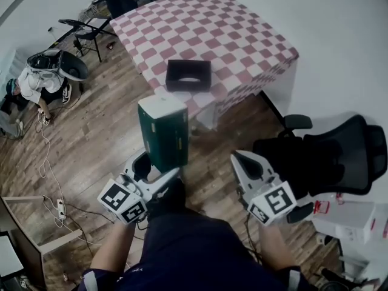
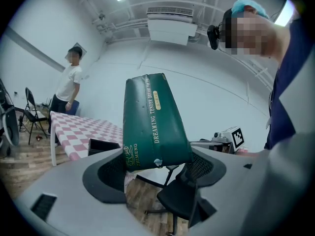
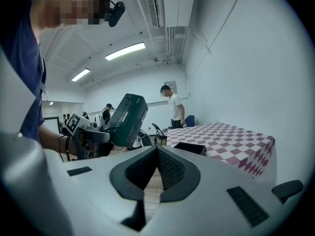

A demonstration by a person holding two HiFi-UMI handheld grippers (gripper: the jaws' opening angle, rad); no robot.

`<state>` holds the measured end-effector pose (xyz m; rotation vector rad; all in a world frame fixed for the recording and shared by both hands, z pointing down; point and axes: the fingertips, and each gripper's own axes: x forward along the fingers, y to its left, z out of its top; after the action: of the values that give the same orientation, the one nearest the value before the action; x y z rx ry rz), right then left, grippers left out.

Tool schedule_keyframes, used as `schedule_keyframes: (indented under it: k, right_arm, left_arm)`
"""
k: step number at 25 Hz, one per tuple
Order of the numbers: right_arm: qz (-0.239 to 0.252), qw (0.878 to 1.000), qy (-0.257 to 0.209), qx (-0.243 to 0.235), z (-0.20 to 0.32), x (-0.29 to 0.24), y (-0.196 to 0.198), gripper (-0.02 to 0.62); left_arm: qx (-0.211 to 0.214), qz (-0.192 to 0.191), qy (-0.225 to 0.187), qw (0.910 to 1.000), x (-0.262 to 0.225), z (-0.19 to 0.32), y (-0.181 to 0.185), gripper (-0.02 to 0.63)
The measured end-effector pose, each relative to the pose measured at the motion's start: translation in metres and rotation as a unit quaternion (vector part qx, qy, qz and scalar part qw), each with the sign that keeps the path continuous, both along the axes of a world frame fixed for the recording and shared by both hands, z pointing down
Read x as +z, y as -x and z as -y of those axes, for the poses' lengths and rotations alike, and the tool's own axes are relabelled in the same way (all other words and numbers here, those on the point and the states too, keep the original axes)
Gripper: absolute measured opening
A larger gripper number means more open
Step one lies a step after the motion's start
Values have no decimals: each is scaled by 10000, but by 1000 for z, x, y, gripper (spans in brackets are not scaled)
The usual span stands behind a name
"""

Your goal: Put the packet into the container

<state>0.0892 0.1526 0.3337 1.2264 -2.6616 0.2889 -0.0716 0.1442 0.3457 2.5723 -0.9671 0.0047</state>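
My left gripper (image 1: 159, 170) is shut on a dark green packet (image 1: 163, 132) with a pale top, held upright above the wooden floor. Seen from the left gripper view, that packet (image 2: 153, 124) fills the middle, pinched between the jaws. A black container (image 1: 188, 75) sits open near the front edge of the checkered table (image 1: 236, 29), well ahead of the packet. My right gripper (image 1: 241, 161) hangs to the right with jaws closed together and nothing held. The right gripper view shows the packet (image 3: 125, 119) at left and the container (image 3: 189, 148) on the table.
A black office chair (image 1: 330, 153) stands at right, close to my right gripper. A folding chair (image 1: 91, 32) and a crouching person (image 1: 36, 86) are at left, with cables (image 1: 45, 162) on the floor. Another person (image 3: 173, 109) stands behind the table. White boxes (image 1: 351, 220) lie at lower right.
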Motion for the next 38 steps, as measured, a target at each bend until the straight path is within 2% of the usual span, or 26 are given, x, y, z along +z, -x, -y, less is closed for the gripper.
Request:
schedule_keyframes:
  k: [6, 12, 19, 23, 28, 30, 34, 38]
  right_arm:
    - [-101, 9998, 177, -10, 83, 8, 39, 14]
    - [-181, 9987, 396, 254, 154, 9, 60, 14]
    - [-183, 9968, 583, 510, 199, 15, 68, 13]
    - [-181, 9961, 630, 591, 215, 16, 66, 13]
    - [-154, 9951, 708, 677, 231, 21, 57, 13]
    - [-129, 9947, 742, 694, 238, 26, 52, 14]
    - [-73, 9940, 840, 690, 251, 35, 38, 13]
    - [86, 9924, 993, 721, 263, 44, 21, 13]
  left_arm:
    - [156, -24, 156, 9998, 12, 86, 31, 391]
    - [467, 30, 234, 9986, 16, 158, 51, 391]
    - [699, 98, 282, 9971, 21, 218, 60, 391]
    - [762, 269, 270, 9964, 25, 245, 63, 390]
    - [1035, 607, 94, 9927, 28, 278, 59, 390]
    - [1199, 868, -46, 9890, 32, 293, 54, 390]
    - [1624, 1553, -410, 9736, 44, 318, 38, 390]
    - [1882, 2040, -431, 9597, 63, 336, 24, 390]
